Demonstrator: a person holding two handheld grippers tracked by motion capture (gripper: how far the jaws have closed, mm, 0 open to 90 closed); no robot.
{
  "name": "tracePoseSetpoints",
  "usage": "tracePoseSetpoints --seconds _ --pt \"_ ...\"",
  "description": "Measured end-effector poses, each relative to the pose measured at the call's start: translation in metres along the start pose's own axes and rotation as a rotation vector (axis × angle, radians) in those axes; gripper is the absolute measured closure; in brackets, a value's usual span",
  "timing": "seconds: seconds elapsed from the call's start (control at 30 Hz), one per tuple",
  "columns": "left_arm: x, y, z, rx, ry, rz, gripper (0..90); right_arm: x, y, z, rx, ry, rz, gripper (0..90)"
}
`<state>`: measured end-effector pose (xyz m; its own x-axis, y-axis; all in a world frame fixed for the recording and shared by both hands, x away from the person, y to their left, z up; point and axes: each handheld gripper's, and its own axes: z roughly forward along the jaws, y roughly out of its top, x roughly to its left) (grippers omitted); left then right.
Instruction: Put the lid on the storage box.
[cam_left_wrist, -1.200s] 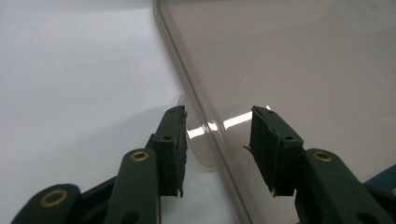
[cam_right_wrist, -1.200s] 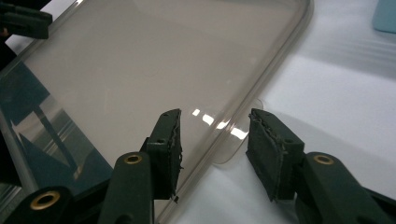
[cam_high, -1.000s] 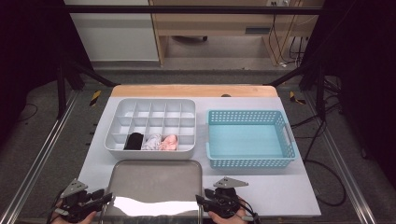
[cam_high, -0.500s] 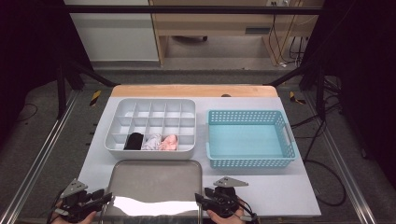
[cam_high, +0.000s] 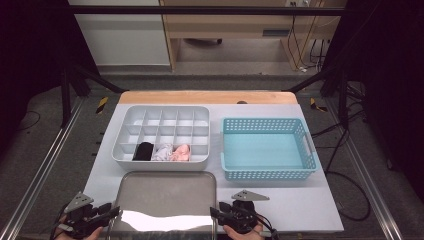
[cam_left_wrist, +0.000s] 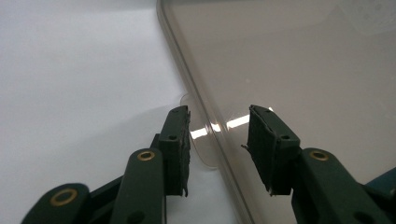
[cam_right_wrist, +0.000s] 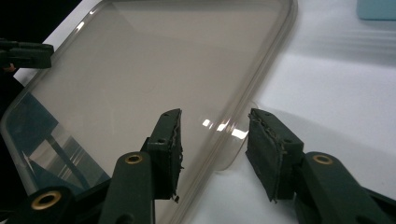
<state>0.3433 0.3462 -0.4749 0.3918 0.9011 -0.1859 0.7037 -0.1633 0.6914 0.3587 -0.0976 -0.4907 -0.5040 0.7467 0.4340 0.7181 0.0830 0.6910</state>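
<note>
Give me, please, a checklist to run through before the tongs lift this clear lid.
1. Left tongs straddle the clear lid at its left tab: ok.
2. Right tongs straddle the right tab: ok.
3. Pads pressing on the lid: not ok, both tongs open.
4. Nothing lying on the lid: ok.
5. Socks sit below the organiser box rim: cannot tell.
</note>
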Motion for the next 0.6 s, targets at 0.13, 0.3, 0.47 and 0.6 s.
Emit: tracePoseSetpoints --seconds 0.13,0.3,0.47,0.6 --pt "-0.0006 -0.0003 -0.0004 -0.001 0.007 0.001 57.5 0.0018 0.0017 0.0006 0.006 -0.014 0.031 55.3" --pt "-0.0009 -0.0001 -0.0003 0.0 0.008 -0.001 57.5 -0.0018 0.0035 0.002 -0.01 -0.012 0.072 57.5" --pt "-0.0012 -0.0003 -0.0004 -0.001 0.01 0.001 57.5 -0.0033 0.0052 0.0017 -0.014 -0.003 0.104 57.9" --pt "-0.0012 -0.0005 -0.0005 -0.002 0.009 0.001 57.5 -0.0043 0.0064 0.0034 -0.02 -0.006 0.103 57.1"
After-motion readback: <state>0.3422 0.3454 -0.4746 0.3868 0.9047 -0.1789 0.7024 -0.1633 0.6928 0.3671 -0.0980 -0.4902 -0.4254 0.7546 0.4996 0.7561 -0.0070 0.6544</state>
